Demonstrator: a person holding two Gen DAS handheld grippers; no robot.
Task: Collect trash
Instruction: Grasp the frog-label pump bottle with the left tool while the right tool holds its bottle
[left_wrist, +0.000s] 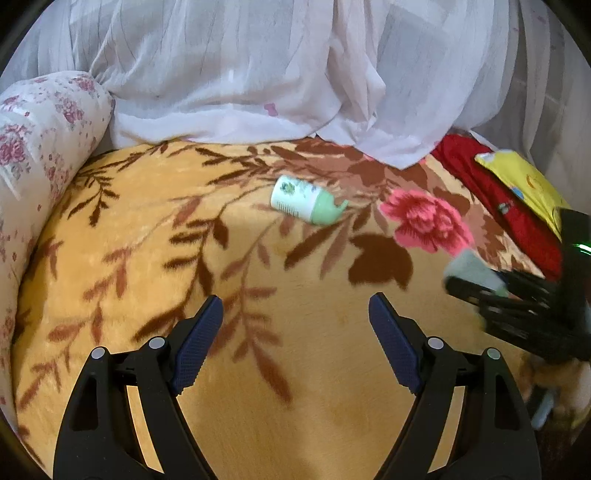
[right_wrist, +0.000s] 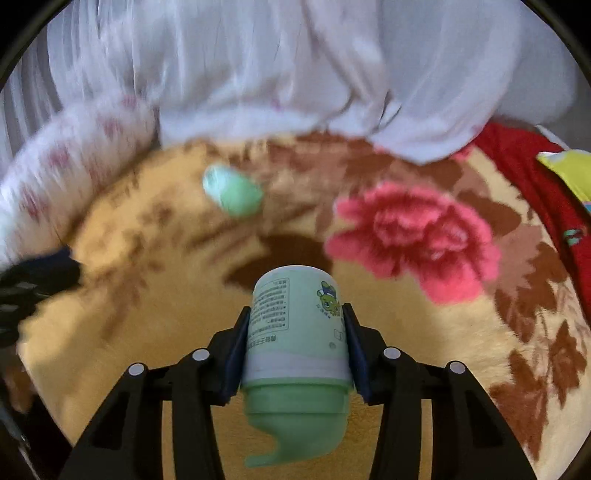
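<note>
Two small green-and-white bottles show on a bed covered by an orange floral blanket (left_wrist: 258, 424). One bottle (right_wrist: 297, 332) is clamped between the pads of the right tool (right_wrist: 295, 343), its green cap pointing back toward the camera and its printed label too small to read. The second bottle (left_wrist: 306, 201) lies on its side farther up the blanket, near a white sheer curtain (left_wrist: 258, 74), blurred in the right view, while the left tool (left_wrist: 295, 347) hangs wide open and empty above the blanket.
</note>
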